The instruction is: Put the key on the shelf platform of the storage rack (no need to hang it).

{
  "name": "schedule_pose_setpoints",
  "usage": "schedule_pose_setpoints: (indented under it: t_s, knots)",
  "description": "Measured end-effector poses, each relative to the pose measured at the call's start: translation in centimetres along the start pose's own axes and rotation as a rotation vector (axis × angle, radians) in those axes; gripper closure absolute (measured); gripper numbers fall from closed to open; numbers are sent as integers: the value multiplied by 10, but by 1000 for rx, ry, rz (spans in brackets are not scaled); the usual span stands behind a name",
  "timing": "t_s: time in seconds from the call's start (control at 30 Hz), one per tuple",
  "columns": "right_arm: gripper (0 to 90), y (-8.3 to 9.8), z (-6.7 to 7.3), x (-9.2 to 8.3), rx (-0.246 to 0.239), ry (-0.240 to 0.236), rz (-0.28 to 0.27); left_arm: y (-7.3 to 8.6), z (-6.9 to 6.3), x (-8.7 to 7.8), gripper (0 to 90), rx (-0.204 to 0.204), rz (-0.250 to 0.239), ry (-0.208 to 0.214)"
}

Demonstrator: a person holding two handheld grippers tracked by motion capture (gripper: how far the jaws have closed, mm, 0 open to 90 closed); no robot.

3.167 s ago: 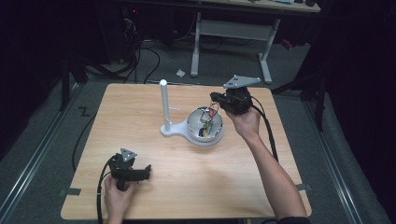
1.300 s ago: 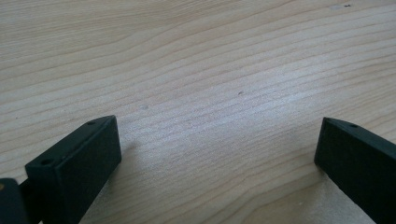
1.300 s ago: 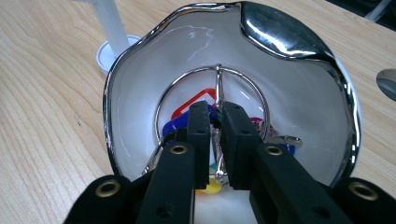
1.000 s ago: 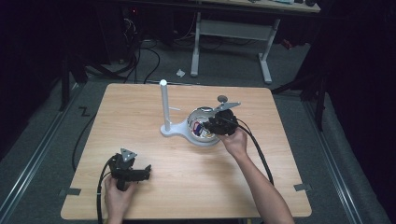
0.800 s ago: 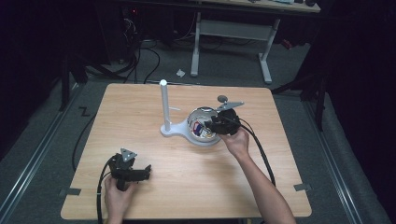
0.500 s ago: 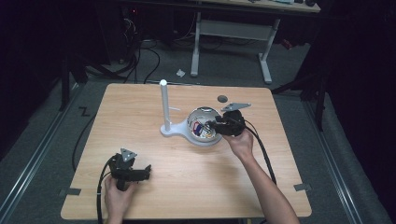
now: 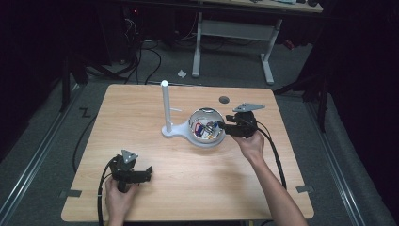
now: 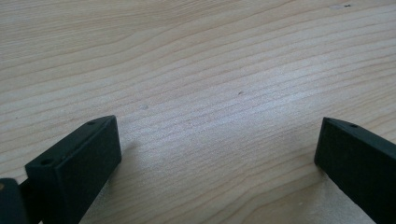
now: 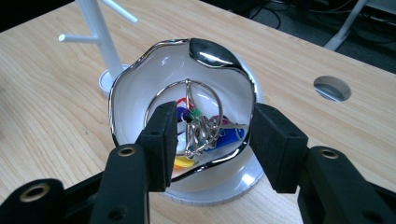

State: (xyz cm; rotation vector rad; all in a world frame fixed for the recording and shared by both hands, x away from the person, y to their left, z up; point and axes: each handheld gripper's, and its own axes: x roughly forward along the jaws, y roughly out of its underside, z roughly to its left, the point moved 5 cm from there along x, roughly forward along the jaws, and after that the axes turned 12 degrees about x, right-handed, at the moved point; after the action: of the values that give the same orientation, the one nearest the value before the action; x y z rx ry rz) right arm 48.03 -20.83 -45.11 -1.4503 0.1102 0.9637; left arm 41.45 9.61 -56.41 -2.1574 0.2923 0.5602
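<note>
Keys (image 9: 203, 130) on a wire ring lie heaped inside the white bowl (image 9: 140, 88), its rim edged in chrome. The right gripper (image 9: 212, 135) sits at the bowl's near rim, its jaws having just been opening, half spread either side of the bunch without pressing it. The left gripper (image 7: 134, 173), well apart from the bowl, stands wide over bare wood.

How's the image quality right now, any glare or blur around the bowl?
Right gripper view: sharp on the bowl, with a bright glare spot on its chrome rim; the key rings inside read clearly. High view: table evenly lit, surroundings dark, bowl contents too small to resolve. Left gripper view: wood grain crisp, soft shadows beside the jaws.
</note>
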Motion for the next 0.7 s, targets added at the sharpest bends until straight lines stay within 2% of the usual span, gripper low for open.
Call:
schedule_pose_setpoints:
  t_s: [0.17,0.4,0.7]
  knots:
    - [513,0,-4,-12,11,6,-30,0,0,0,7,0,0,0]
    - [512,5,-16,-30,33,23,-35,0,0,0,7,0,0,0]
    - [512,5,-22,-54,37,33,-72,0,0,0,7,0,0,0]
